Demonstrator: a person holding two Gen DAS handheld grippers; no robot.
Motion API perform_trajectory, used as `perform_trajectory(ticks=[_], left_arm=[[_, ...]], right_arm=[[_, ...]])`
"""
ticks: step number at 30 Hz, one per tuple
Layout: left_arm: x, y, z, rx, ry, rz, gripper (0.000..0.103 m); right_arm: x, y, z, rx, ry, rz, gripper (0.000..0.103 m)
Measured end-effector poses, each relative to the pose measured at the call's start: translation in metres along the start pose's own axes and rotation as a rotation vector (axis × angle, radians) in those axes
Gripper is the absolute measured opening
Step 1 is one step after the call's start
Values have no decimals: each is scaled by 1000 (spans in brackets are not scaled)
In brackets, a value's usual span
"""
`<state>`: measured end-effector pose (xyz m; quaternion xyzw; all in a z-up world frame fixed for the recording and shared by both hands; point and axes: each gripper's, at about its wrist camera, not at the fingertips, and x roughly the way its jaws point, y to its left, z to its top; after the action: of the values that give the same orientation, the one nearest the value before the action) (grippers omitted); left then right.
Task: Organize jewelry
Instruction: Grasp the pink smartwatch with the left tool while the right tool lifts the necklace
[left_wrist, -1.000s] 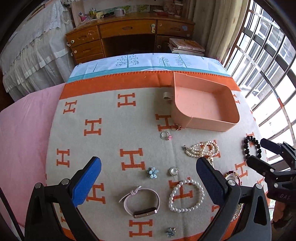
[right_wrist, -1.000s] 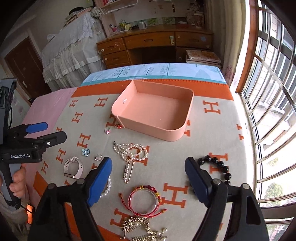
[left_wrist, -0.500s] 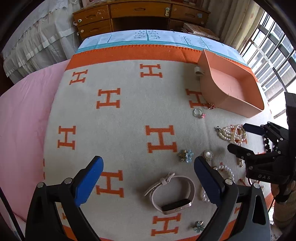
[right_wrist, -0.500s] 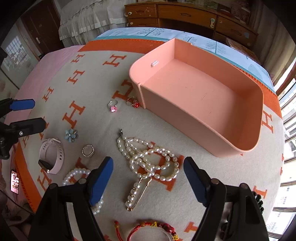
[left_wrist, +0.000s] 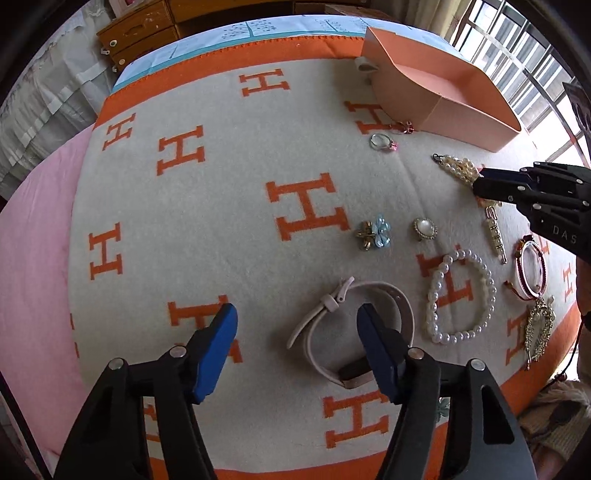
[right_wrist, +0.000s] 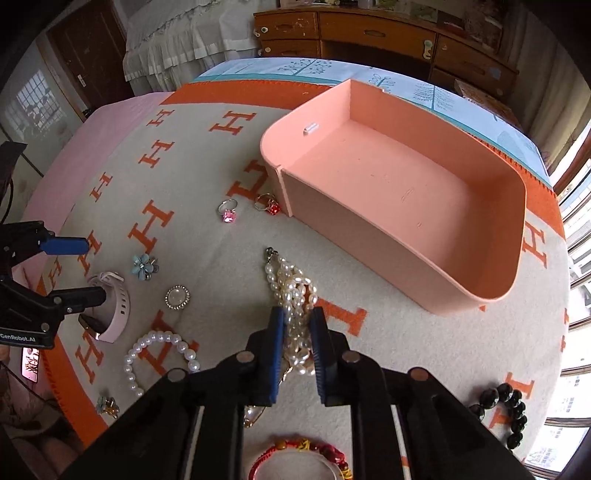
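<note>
Jewelry lies spread on a cream blanket with orange H marks. My right gripper (right_wrist: 297, 317) points down, its jaws closing, and its blue pads press on the bunched pearl necklace (right_wrist: 291, 284). In the left wrist view the right gripper (left_wrist: 478, 182) sits on that pearl necklace (left_wrist: 458, 168). My left gripper (left_wrist: 295, 350) hangs low over the pink watch (left_wrist: 391, 295), its jaws closing. One side of the strap lies between them, and the right finger stands inside the strap loop. The pads do not press on it. The peach box (right_wrist: 369, 243) stands behind, with nothing in it.
Near the watch lie a pearl bracelet (left_wrist: 460, 295), a blue flower brooch (left_wrist: 376, 232) and a round pearl brooch (left_wrist: 424, 229). Two rings (right_wrist: 229, 212) rest by the box corner. A red bangle (left_wrist: 532, 269), a black bead bracelet (right_wrist: 509, 410), a wooden dresser and a window lie beyond.
Both grippers have sunk toward the blanket. The right jaws went from wide to shut on the pearl necklace. The left jaws have narrowed around the pink watch's strap.
</note>
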<state>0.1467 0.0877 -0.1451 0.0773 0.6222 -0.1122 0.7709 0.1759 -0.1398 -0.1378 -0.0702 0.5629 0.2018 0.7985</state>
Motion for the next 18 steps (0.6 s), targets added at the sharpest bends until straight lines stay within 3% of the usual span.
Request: perform_trajectory(ticks=[2,13,18], left_arm=[[2,-2,0,11,7,-4,58],[6,-9,4,34,19,-9,50],[9,-12,15,30,13,-4,36]], right_arm=[[-4,0,-1,9,-9,10,9],[-26,3,-5,32,-67,42,9],[-37,3,-2,47,-97,67,9]])
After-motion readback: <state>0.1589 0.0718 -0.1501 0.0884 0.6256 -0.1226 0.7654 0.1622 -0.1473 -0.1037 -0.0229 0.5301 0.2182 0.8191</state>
